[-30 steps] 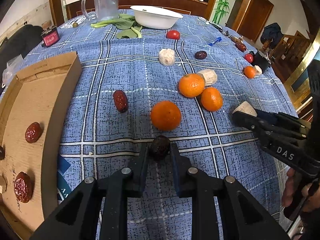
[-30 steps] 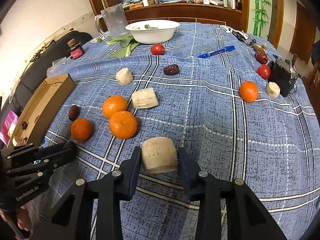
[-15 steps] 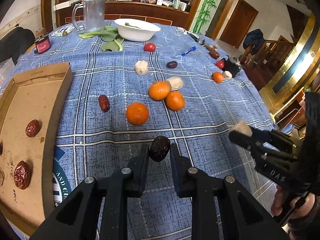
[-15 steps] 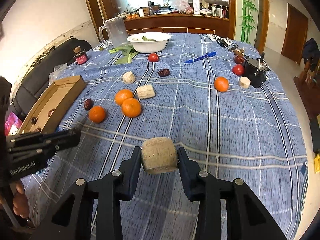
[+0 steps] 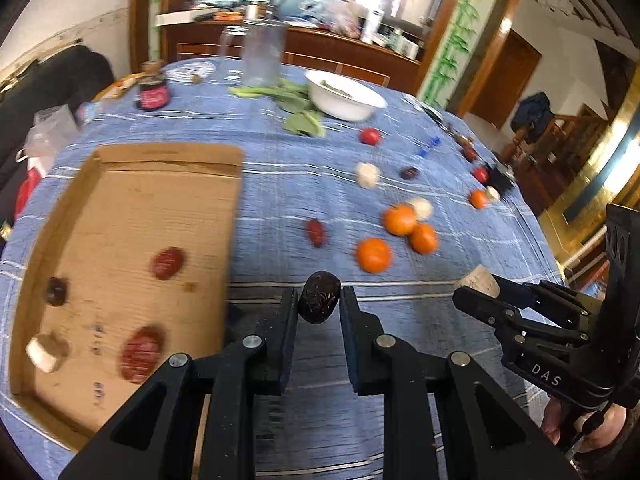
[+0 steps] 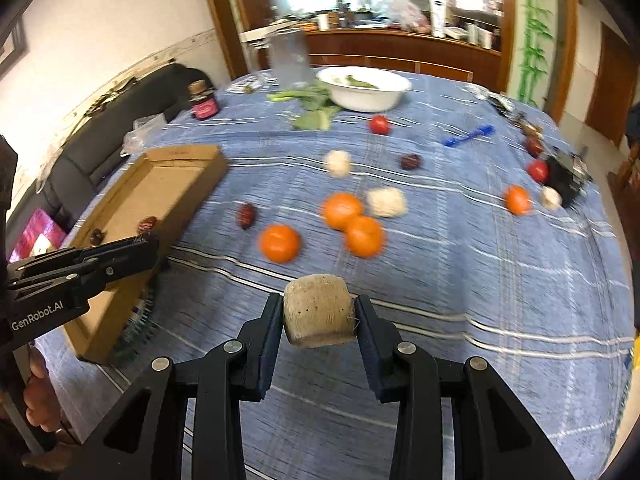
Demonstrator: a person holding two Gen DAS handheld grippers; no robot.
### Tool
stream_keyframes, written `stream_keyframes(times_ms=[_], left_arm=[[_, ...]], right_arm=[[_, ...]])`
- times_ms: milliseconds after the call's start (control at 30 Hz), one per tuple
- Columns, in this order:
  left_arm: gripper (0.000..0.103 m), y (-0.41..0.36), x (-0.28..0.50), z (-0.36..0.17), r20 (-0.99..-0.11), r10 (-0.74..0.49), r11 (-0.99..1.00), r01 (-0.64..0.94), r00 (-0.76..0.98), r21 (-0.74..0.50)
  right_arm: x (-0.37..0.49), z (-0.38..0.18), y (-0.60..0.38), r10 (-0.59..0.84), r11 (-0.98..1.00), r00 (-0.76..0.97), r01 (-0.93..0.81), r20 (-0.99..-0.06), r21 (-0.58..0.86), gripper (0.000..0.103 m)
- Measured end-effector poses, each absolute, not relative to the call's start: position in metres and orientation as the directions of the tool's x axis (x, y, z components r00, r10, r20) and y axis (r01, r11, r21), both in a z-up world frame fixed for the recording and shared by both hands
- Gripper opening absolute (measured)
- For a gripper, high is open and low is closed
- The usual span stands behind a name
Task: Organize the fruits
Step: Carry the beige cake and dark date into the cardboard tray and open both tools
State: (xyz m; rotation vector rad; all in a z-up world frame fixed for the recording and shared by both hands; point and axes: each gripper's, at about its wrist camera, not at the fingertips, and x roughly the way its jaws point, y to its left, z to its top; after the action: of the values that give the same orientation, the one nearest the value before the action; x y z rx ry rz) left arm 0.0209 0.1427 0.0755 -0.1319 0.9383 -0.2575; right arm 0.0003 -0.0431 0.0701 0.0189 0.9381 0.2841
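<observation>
- Blue checked tablecloth [image 5: 280, 184] covers a round table in a wood-panelled dining room; both views are smeared by motion.
- Cardboard tray [image 5: 132, 208] lies left of the left gripper's jaws, its near right wall just beside the left finger. On its floor are two red dates [image 5: 167, 263], a darker fruit [image 5: 56, 291] and a pale chunk [image 5: 46, 354].
- White bowl [image 6: 364, 87] sits far ahead of both jaw pairs, with leafy greens [image 6: 312, 110] and a clear jug [image 6: 289, 56] to its left.
- Left gripper [image 5: 319, 304] is nearly closed, its pads clamped on a dark wrinkled date [image 5: 319, 298] held above the cloth.
- Right gripper [image 6: 318, 316] is narrowly parted around a beige cylindrical chunk [image 6: 318, 310], pressed between both pads and clear of the table.
- Three oranges [image 6: 280, 242] lie ahead of the right jaws, two of them touching, with another pale chunk [image 6: 387, 202] just behind that pair.
- A fourth orange [image 6: 517, 199] sits far ahead and right, near a black object [image 6: 568, 174].
- One red date [image 6: 247, 215] rests on the cloth ahead and left of the right jaws, between tray and oranges.
- A tomato [image 6: 379, 124] and a blue pen [image 6: 468, 136] lie farther ahead.
</observation>
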Motion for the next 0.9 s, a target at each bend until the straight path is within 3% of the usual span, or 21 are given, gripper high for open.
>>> stream_keyframes(times_ms=[500, 900], left_arm=[[0.021, 0.276, 0.041, 0.068, -0.797, -0.091, 0.986, -0.061, 0.597, -0.158], [0.02, 0.318, 0.072, 0.048, -0.823, -0.035, 0.982, -0.134, 0.567, -0.135]], right_arm=[[0.055, 0.081, 0.076, 0.367, 0.904, 0.496, -0.39, -0.787, 0.177, 0.04], [0.113, 0.063, 0.146, 0.406, 0.878, 0.447, -0.432, -0.797, 0.205, 0.04]])
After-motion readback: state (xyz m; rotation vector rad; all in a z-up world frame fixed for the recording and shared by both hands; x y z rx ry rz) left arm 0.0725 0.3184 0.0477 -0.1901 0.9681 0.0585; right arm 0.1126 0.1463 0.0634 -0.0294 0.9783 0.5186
